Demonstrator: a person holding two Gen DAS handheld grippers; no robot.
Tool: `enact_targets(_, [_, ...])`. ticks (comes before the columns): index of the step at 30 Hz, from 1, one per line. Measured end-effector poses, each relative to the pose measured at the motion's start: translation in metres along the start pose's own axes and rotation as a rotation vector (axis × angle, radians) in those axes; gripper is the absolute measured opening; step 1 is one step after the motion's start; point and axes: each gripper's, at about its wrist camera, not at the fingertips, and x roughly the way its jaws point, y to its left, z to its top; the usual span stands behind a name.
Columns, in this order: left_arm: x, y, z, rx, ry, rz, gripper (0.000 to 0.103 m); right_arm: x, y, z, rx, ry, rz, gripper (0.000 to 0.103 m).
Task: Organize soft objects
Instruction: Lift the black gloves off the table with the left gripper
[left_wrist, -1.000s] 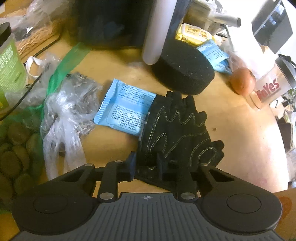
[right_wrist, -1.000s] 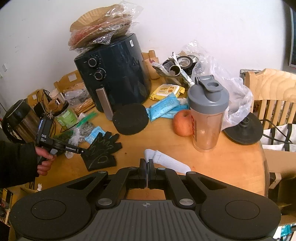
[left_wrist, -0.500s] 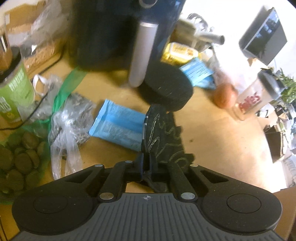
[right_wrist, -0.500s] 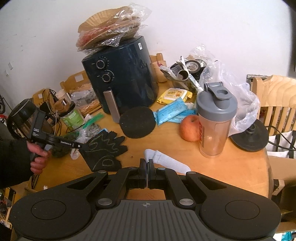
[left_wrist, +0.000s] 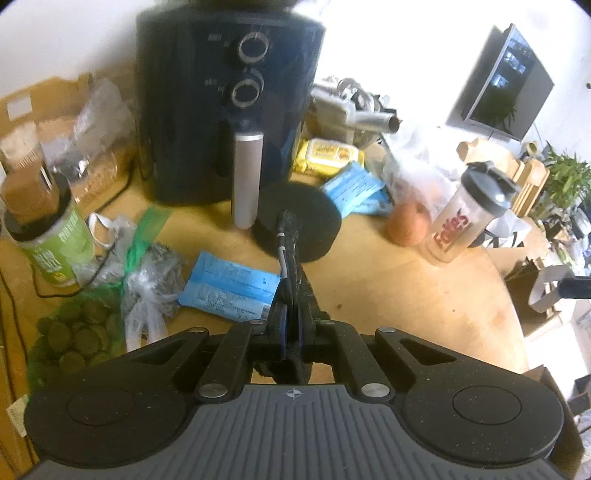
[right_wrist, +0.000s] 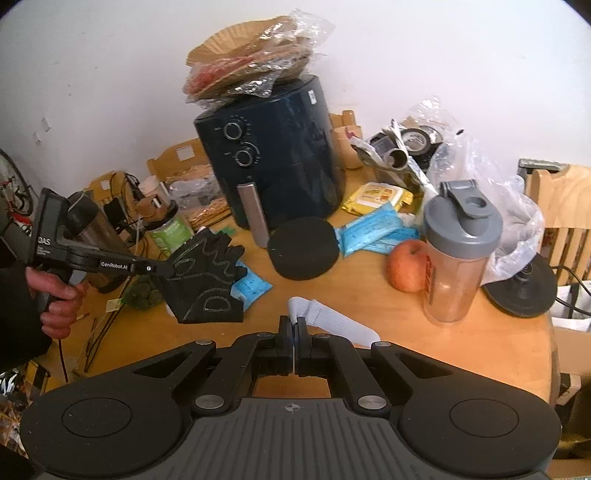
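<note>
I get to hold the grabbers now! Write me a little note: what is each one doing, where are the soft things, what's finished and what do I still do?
Left gripper: shut on the black glove, which hangs in the air above the table, seen edge-on in the left wrist view.
Right gripper: shut on the end of the white sock, which lies on the table just ahead of it.
Done: both soft things are gripped.
Left: neither is put away yet. The pictures show no clear spot for them, so pick a place and set them down there together, clear of the apple and shaker bottle.
</note>
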Motion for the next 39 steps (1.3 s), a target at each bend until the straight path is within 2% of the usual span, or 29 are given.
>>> enact_targets(11, [-0.06,-0.032,0.002,0.004,-0.06,0.009,0.006,-0.021,0.011,0.008,-0.051,-0.03,0.05,0.003])
enact_targets(21, [-0.12,-0.06,-0.012,0.006,-0.118,0.005,0.006,-0.042,0.02,0.011,-0.091,-0.05,0.096,0.003])
enact_targets(27, [-0.149,-0.074,-0.03,-0.038,-0.142,-0.001,0.006,-0.052,0.024,0.011,-0.111,-0.058,0.122,0.003])
enact_targets(39, [-0.186,-0.09,-0.076,-0.173,-0.154,0.042,0.006,-0.059,0.034,0.007,-0.152,-0.055,0.186,0.003])
